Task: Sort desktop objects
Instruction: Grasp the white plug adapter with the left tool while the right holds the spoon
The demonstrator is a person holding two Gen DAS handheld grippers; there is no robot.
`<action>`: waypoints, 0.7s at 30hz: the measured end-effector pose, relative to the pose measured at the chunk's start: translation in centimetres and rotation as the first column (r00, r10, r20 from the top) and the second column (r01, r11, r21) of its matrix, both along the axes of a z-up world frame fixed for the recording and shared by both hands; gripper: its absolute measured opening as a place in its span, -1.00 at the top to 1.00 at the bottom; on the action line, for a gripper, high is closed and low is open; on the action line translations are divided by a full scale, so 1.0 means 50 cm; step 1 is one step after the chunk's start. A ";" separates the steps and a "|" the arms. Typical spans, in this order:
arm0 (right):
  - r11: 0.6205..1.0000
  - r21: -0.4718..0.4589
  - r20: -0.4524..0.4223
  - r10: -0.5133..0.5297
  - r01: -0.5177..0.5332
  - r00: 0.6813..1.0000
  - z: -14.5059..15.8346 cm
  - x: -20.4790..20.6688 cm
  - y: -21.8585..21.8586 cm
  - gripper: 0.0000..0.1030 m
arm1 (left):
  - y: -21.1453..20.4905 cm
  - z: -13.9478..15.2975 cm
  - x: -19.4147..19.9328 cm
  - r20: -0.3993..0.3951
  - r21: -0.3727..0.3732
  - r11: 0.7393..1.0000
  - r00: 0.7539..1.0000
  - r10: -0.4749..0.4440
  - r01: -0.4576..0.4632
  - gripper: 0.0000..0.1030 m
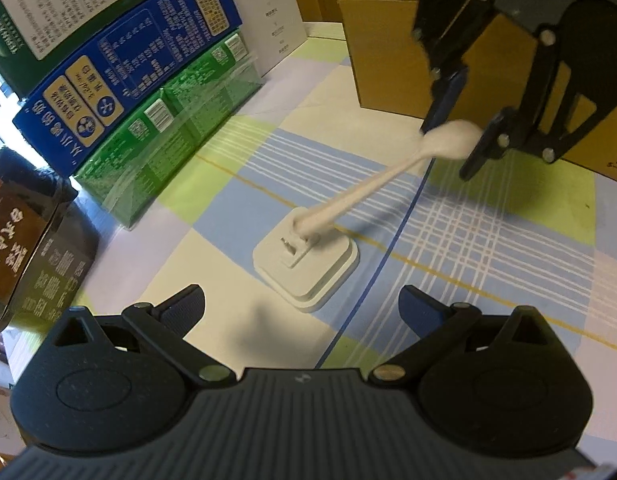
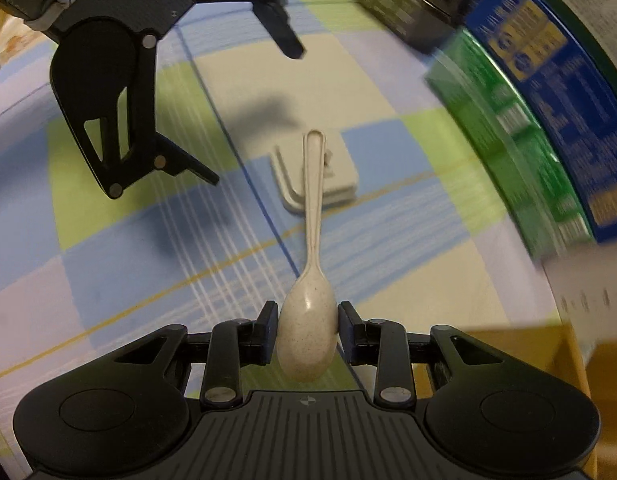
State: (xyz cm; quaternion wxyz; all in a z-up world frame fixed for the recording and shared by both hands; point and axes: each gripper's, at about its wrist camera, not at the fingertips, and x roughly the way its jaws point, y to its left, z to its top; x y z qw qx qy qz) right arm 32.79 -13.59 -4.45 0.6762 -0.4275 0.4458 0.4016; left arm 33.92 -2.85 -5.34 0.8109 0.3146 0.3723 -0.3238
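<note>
One cream speckled spoon (image 2: 307,316), smooth and oval-bowled, clamped by the bowl between the fingers of the right gripper (image 2: 307,320), handle pointing away toward twelve o'clock. Below the handle tip, one white square stand (image 1: 306,261), stepped at the edges with rounded corners and a small slot on top, flat on the cloth. Seen from the left wrist, the spoon slanted down from two o'clock with its handle end over the stand; contact between them impossible to judge. Left gripper (image 1: 302,308) spread wide, nothing between its fingers, hovering just short of the stand at six o'clock.

One checked tablecloth (image 1: 488,232), squares of blue, lime, lilac and cream crossed by thin white and yellow lines. One open brown cardboard box (image 1: 384,40) at one o'clock. Stacked cartons at ten o'clock: one blue carton (image 1: 128,64) on one green carton (image 1: 168,120), both glossy, printed with Chinese characters too blurred to read.
</note>
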 end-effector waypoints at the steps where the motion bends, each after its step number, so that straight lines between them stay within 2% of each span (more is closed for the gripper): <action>1: 0.999 -0.008 0.014 -0.045 0.045 0.999 0.001 0.003 -0.005 0.43 | -0.004 -0.004 0.005 0.000 -0.001 1.000 1.000 -0.003 0.003 -0.97; 5: 0.987 -0.024 0.035 -0.159 0.160 0.987 0.002 0.019 -0.022 0.43 | -0.020 -0.019 0.030 -0.009 -0.018 1.000 1.000 -0.010 0.010 -0.97; 14: 0.972 -0.039 0.049 -0.229 0.231 0.972 -0.020 0.047 -0.028 0.43 | -0.059 -0.058 0.074 0.002 -0.023 0.999 0.999 -0.039 0.039 -0.97; 17: 0.970 -0.037 0.041 -0.240 0.241 0.970 -0.028 0.050 -0.033 0.43 | -0.062 -0.065 0.085 -0.016 -0.039 0.998 0.999 -0.043 0.042 -0.96; 21: 0.968 -0.036 0.031 -0.249 0.250 0.968 -0.036 0.052 -0.040 0.43 | -0.065 -0.073 0.087 -0.066 -0.035 0.999 0.997 -0.031 0.028 -0.60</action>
